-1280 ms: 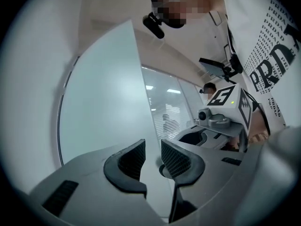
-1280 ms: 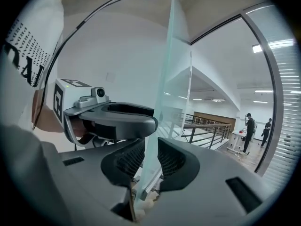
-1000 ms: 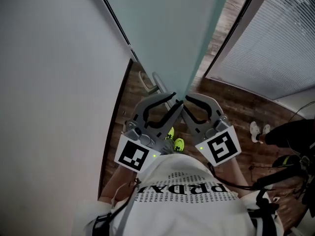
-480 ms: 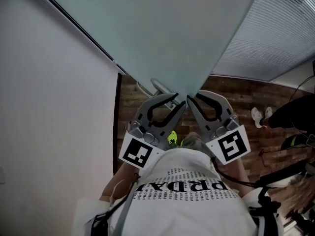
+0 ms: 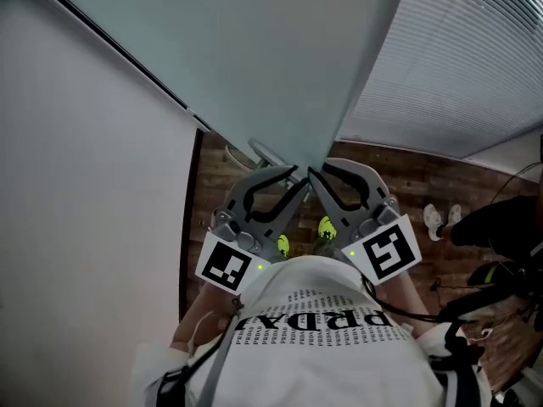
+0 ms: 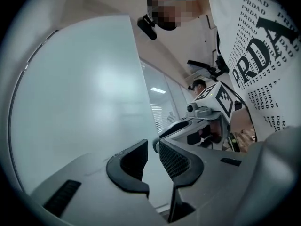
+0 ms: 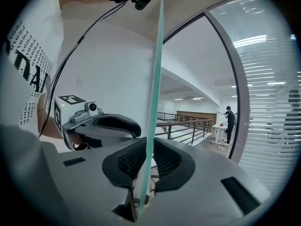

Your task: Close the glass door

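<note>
So this is mid-swing on the closing step as far as I can judge: the tall frosted pale-green glass door (image 5: 280, 58) stands right in front of the person, running away to the far left along the plain white wall (image 5: 85, 227). Its free vertical edge comes down right between the two tools. The right gripper (image 5: 318, 175) is doing the actual holding. In its own view the ribbed pads are clamped on either side of the pane's thin edge, which runs straight up through them. The left gripper (image 5: 295, 181) sits just beside it on the left face of the glass. Its fingers have only a narrow slit between them, and I can't make out anything pinched in there (looks more like bracing than gripping). A silver bar door handle (image 5: 254, 153) shows just past the tips, untouched. The next move calls for a firm right clamp and walking the edge round in a smooth arc until it meets its frame, which I can't see from here.
</note>
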